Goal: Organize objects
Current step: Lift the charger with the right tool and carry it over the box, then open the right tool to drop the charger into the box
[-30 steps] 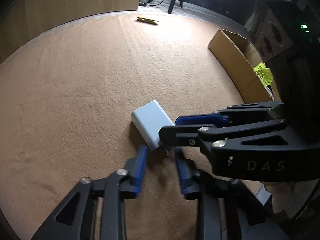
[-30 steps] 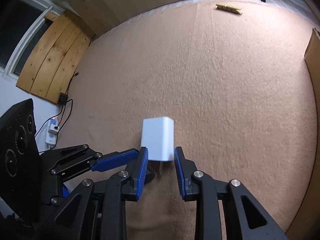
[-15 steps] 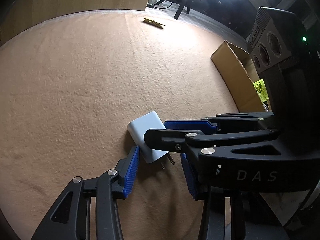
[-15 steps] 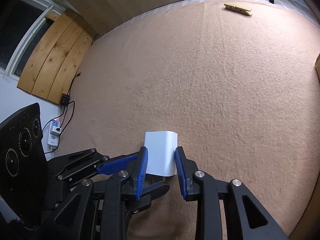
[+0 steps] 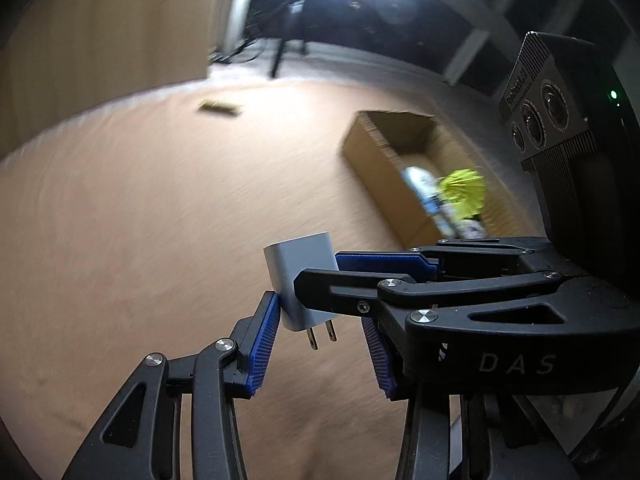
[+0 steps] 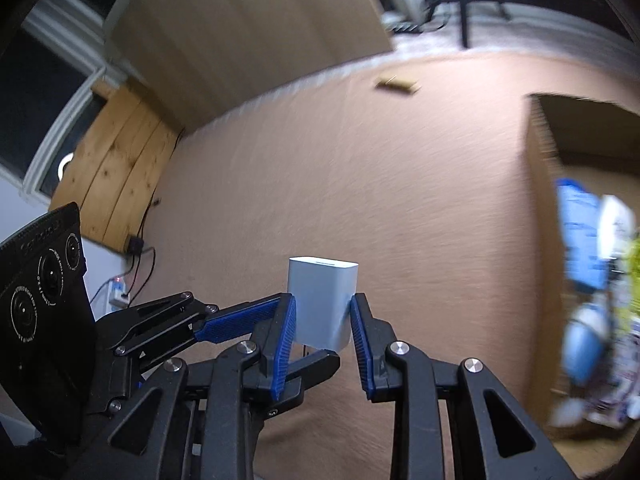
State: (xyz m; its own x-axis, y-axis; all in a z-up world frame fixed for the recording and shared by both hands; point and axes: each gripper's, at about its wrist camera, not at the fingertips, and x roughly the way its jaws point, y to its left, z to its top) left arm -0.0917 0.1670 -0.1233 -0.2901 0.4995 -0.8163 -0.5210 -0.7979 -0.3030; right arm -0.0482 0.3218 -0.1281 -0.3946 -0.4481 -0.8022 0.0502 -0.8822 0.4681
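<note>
White plastic wall charger (image 6: 322, 307), flat on the tan felt mat (image 5: 120, 220) a moment ago, now hangs clear of it, pinched between the blue pads of my right gripper (image 6: 323, 330). That frees it for the open cardboard box (image 5: 384, 168) at the mat's right edge. My left gripper (image 5: 320, 344) stands half open, one pad touching the charger; both point steeply down.
</note>
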